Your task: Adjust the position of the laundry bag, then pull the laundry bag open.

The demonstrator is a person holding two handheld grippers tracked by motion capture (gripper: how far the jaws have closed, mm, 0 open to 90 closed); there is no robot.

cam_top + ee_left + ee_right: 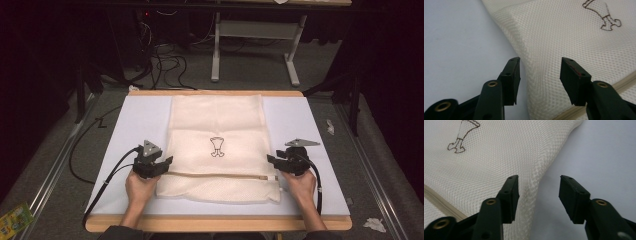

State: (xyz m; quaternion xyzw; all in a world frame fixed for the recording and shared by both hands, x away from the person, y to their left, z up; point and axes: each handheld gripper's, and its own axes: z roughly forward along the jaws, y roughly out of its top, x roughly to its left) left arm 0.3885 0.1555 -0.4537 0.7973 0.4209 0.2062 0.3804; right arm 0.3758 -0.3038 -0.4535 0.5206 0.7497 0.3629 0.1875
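Pale mat, folded mesh bag, both tongs agape at its edges

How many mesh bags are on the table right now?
1: a cream mesh laundry bag lies folded on the table, between the left tool and right tool. Anything underneath is hidden.

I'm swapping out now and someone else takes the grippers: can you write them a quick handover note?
Left gripper: open, at the left edge of the mesh laundry bag, gripping nothing.
Right gripper: open, at the bag's right edge, gripping nothing.
The bag lies on the pale mat, near part folded up over the middle, zipper running along the fold.
Done: one fold.
Left: probably another fold.
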